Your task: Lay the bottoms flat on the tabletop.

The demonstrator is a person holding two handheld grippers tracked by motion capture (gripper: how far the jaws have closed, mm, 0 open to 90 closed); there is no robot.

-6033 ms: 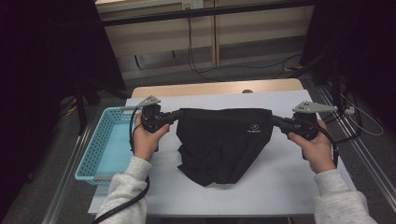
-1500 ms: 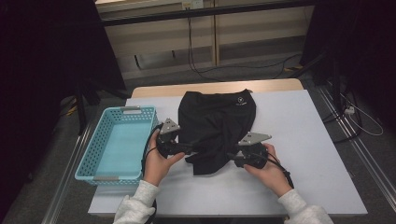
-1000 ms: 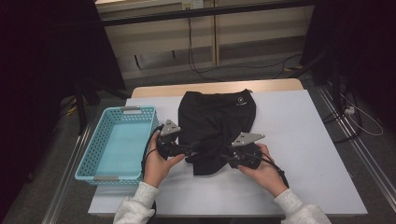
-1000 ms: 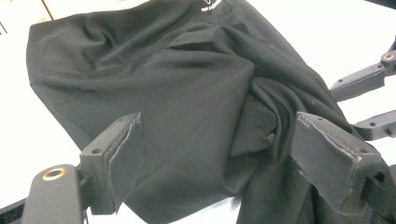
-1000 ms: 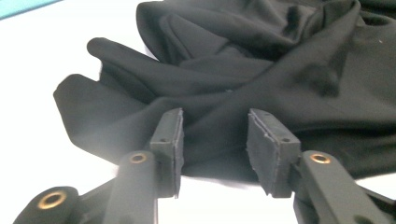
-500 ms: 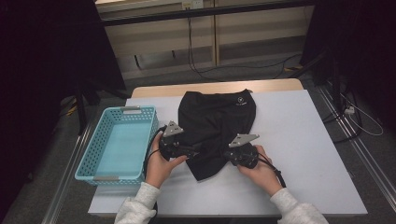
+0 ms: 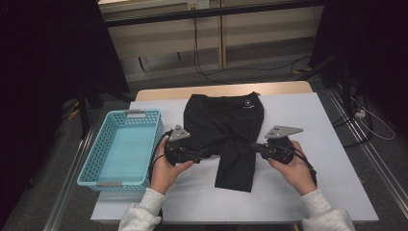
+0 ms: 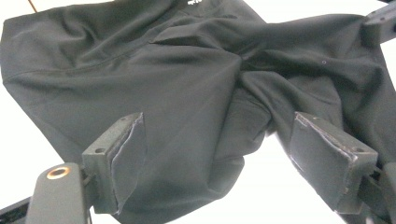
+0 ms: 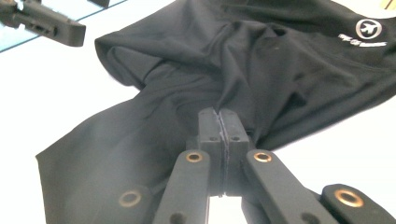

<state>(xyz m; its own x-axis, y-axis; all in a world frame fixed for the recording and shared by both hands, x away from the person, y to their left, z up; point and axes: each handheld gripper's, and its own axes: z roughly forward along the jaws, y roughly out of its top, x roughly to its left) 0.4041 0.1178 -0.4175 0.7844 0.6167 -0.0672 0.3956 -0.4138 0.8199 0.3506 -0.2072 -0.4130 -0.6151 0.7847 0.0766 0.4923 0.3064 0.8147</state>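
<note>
- Shorts (image 7: pixel 231 132), black, lie on the white table (image 7: pixel 332 183) in front of me, waistband and small white logo at the far side, one leg folded toward me across the middle.
- My left gripper (image 7: pixel 204 155) sits at the left edge of the shorts, and in its own view (image 8: pixel 219 163) the jaws stand wide apart with the cloth lying between and under them; the pads press on nothing.
- My right gripper (image 7: pixel 257 148) is at the right edge of the folded leg. In its own view (image 9: pixel 219 122) the jaws have just been closing and now meet pad to pad.
- Whether a thin bit of cloth is pinched at their tips I cannot tell: black pads sit against black cloth and the tips hide the spot.
- From above, the tips of both grippers are lost against the dark cloth, so contact is hard to read there.
- A blue basket (image 7: pixel 98 166) stands just left of my left hand (image 7: pixel 163 171), apart from the shorts.
- The folds make it hard to say where one leg ends and the other begins.
- The right gripper view cuts off the waistband at its top right edge.
</note>
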